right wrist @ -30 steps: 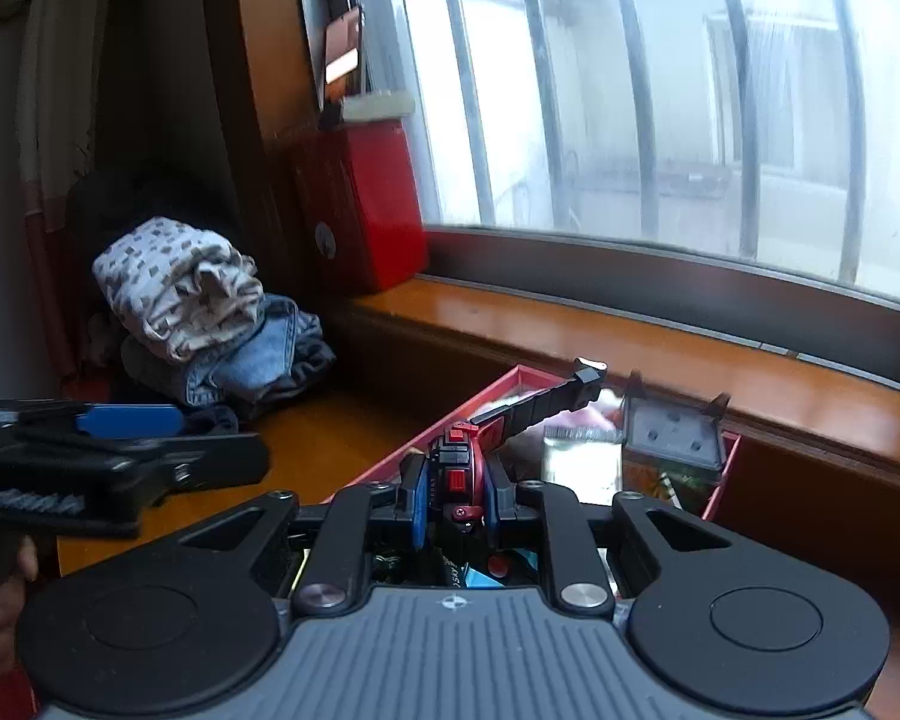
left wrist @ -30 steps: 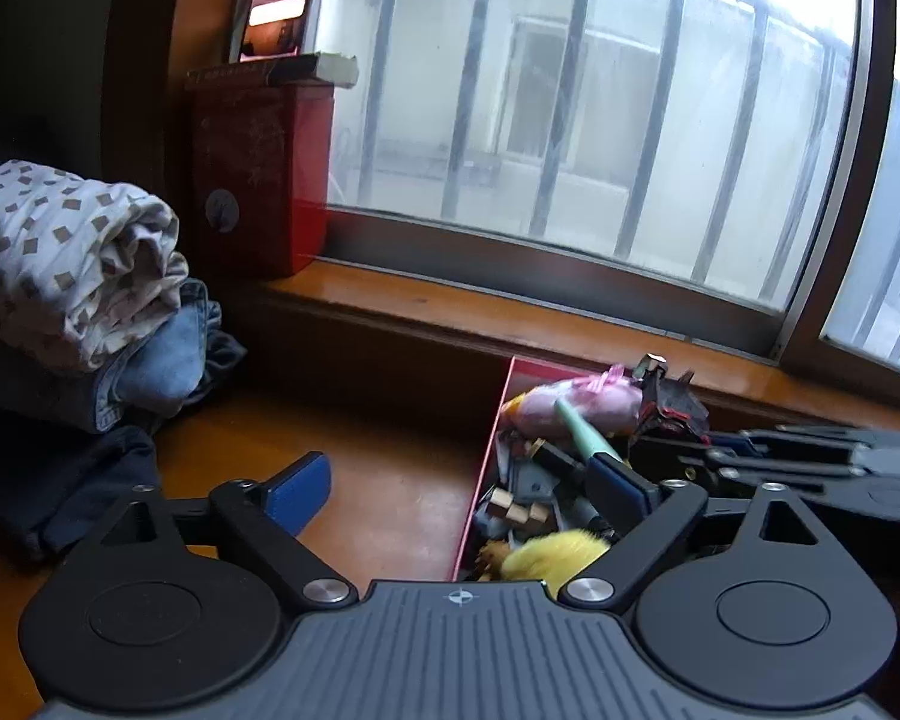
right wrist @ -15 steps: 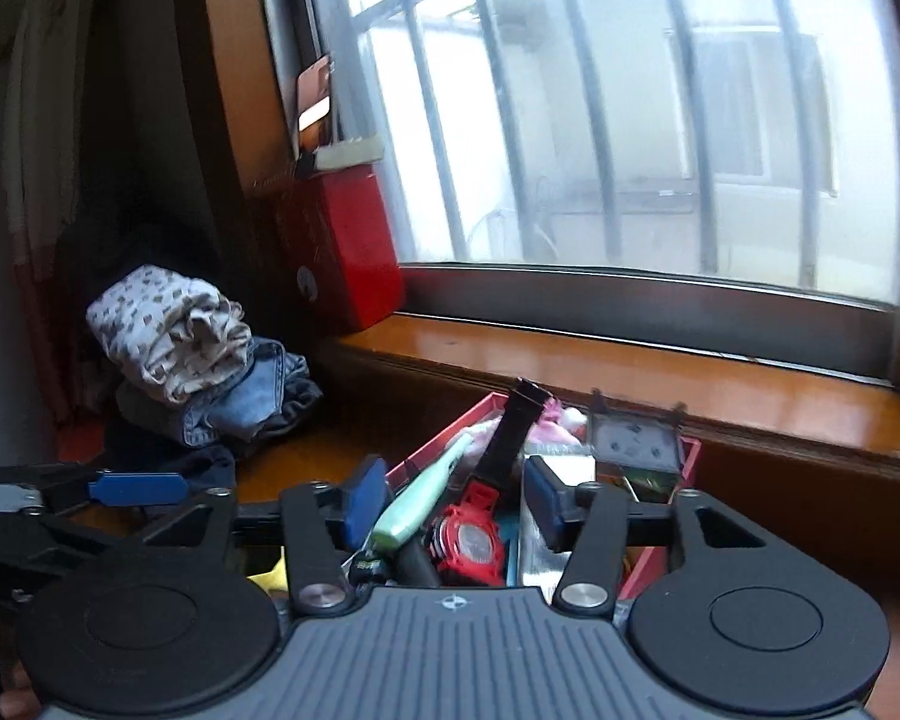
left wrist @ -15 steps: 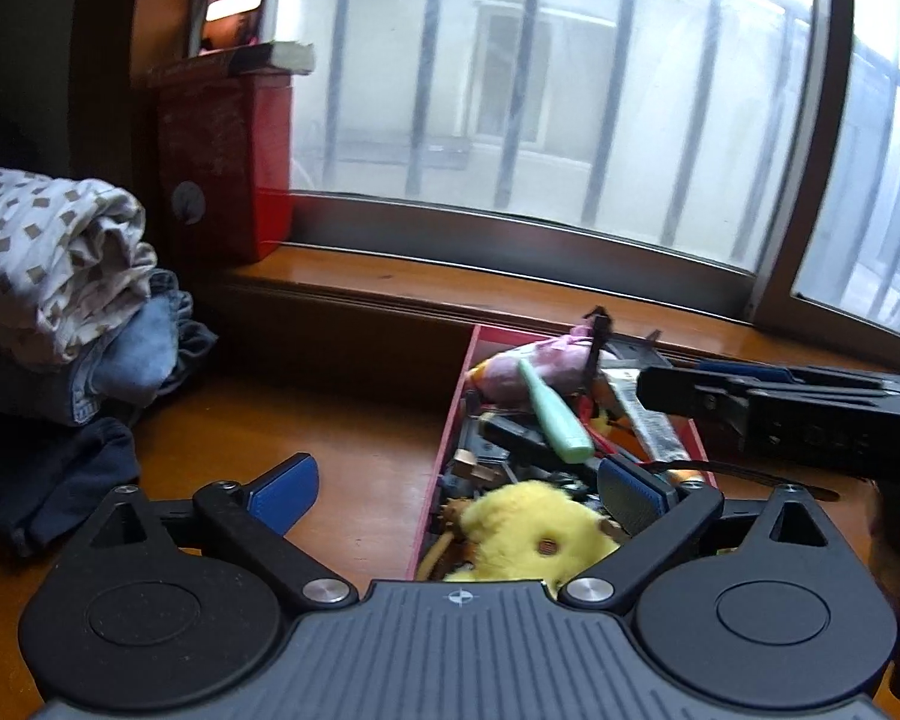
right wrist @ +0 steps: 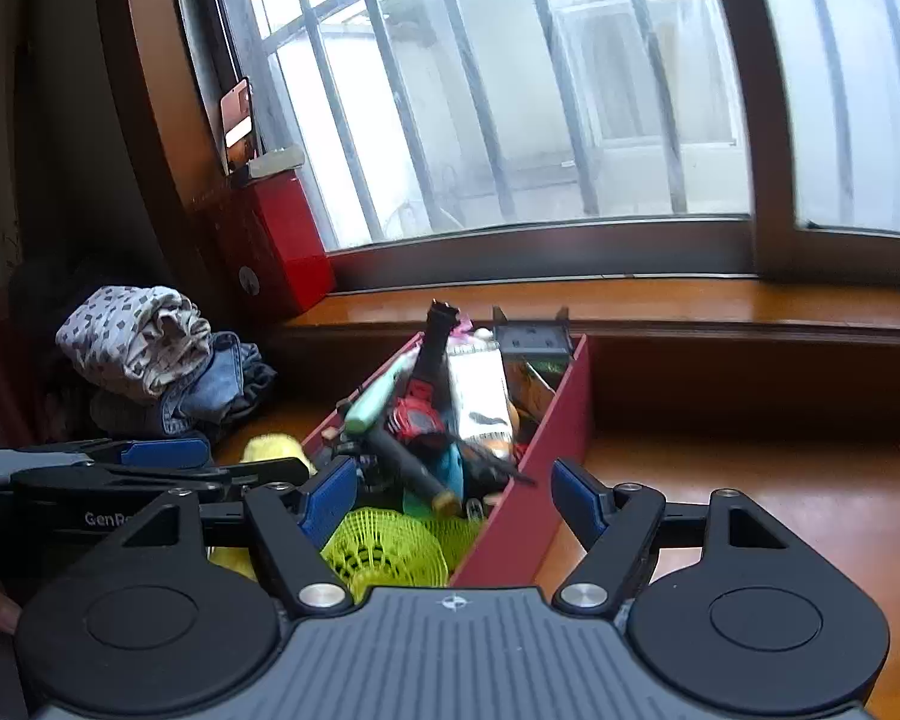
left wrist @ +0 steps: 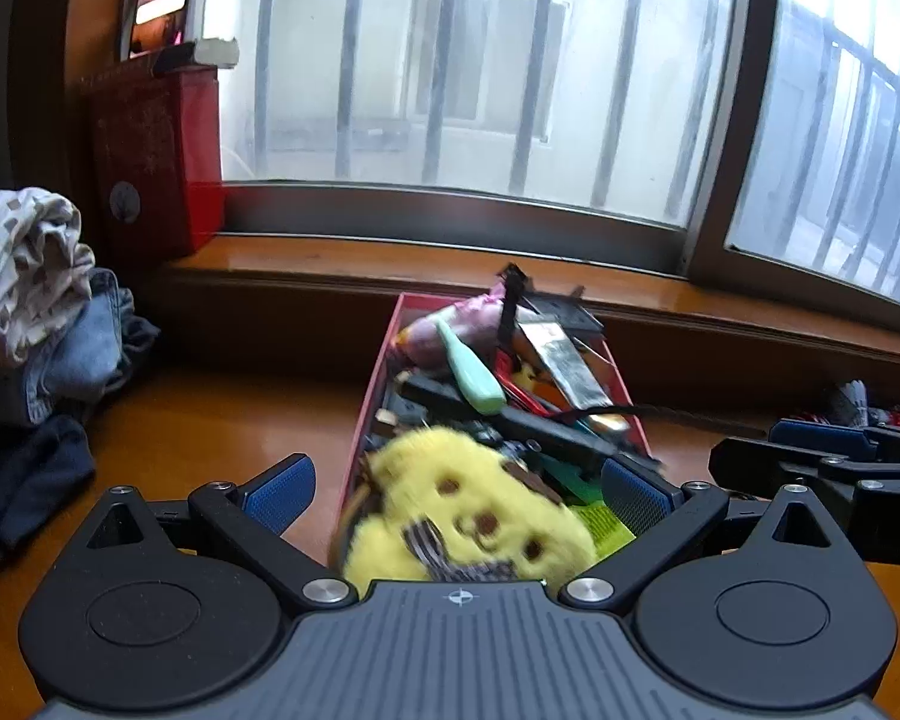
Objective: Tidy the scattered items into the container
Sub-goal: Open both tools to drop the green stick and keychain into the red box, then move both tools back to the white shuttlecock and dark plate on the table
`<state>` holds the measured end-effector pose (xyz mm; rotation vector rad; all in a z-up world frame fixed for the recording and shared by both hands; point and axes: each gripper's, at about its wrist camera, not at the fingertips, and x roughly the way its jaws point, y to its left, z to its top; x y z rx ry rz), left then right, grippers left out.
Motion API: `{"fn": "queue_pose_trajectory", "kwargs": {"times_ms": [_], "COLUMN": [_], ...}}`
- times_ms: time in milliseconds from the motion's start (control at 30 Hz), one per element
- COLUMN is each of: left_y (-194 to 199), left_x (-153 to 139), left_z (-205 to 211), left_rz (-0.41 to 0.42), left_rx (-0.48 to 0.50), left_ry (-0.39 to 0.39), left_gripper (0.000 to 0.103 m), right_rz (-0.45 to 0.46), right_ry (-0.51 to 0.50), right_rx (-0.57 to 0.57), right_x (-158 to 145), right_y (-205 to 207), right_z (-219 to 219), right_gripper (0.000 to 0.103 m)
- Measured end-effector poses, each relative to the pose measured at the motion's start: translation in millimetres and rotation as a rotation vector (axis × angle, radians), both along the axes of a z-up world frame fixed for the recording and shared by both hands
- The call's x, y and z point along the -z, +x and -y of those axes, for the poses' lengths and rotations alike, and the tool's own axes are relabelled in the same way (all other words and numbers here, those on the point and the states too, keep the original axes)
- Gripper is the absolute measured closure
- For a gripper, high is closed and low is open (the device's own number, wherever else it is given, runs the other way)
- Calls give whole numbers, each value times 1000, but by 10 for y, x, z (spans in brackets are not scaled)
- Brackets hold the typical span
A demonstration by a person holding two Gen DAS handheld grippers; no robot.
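Yellow plush fills the gap between your left tool's spread fingers: the yellow plush toy sits at the near end of the red box, touched by neither pad, so it looks released. Lift that tool straight up and clear so you don't snag the fur or tip the box. Your right tool is also apart and empty, straddling the box's near right wall with the yellow-green shuttlecock just ahead of its left finger; back it off without nudging that wall. The box's long axis runs away from both tools toward the window sill. The red watch lies along it, one strap pointing up and away; the mint-green pen slants across the heap.
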<state>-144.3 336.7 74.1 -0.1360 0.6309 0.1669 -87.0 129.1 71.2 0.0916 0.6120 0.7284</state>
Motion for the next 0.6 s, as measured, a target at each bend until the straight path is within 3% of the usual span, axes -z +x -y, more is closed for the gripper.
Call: {"fn": "queue_pose_trajectory", "kwargs": {"times_ms": [333,600], "left_y": [-254,-292], "left_x": [-39,-119], "left_z": [268,669], "left_rz": [-68,-20], "left_rx": [-25,126], "left_ry": [21,28], "left_gripper": [0,0], "right_rz": [-48,-59], "right_ry": [1,-13], "right_rx": [4,113], "right_x": [106,203], "right_y": [-330,-514], "right_z": [260,688], "right_gripper": [23,20]}}
